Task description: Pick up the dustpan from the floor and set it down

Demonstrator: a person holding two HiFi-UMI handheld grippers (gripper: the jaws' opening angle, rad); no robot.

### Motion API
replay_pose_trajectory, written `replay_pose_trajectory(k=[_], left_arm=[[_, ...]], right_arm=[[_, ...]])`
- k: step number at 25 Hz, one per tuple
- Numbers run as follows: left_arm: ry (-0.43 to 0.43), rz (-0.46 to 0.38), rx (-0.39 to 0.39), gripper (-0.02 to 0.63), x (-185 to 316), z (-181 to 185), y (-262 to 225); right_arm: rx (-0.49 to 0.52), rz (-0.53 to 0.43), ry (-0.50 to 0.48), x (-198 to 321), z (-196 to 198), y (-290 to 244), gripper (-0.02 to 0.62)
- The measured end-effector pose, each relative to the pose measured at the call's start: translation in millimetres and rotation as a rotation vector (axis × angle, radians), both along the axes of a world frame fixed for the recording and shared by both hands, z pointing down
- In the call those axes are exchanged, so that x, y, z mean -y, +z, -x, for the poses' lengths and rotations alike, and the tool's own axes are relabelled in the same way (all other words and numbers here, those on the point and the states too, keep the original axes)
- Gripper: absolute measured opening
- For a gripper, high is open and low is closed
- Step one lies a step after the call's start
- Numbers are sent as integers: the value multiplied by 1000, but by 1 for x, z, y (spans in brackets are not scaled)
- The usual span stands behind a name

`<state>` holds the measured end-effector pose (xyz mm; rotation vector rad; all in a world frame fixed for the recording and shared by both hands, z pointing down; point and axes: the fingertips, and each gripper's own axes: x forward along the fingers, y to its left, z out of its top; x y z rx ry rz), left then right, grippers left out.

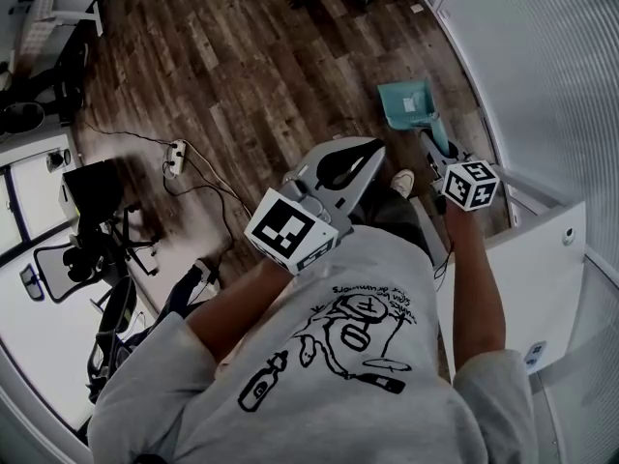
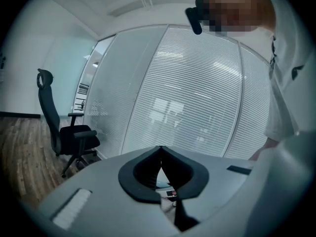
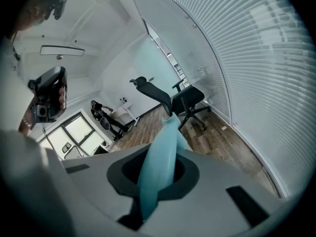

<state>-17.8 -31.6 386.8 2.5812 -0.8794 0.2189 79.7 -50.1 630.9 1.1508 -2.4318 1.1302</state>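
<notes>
The teal dustpan [image 1: 406,104] hangs a little above the wooden floor by the glass wall, its pan pointing away from me. My right gripper [image 1: 440,158] is shut on its long handle [image 3: 159,168], which runs up between the two jaws in the right gripper view. My left gripper [image 1: 360,155] is held in front of my chest, to the left of the dustpan and apart from it. In the left gripper view its jaws [image 2: 160,148] meet at the tips with nothing between them.
A glass wall with blinds [image 2: 197,93] runs along the right. A white cabinet [image 1: 542,259] stands by my right arm. On the floor lie a power strip [image 1: 175,155] and cables. Black office chairs [image 2: 69,135] [image 1: 92,249] stand further off. My shoe [image 1: 402,182] shows below the dustpan.
</notes>
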Motion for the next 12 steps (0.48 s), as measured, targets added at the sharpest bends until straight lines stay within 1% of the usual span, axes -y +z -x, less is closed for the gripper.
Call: replay_pose_trajectory(k=[12], left_arm=[[-22,27,23,2,-9,7,8]], right_arm=[[-19,59,2,1,-10,50,9]])
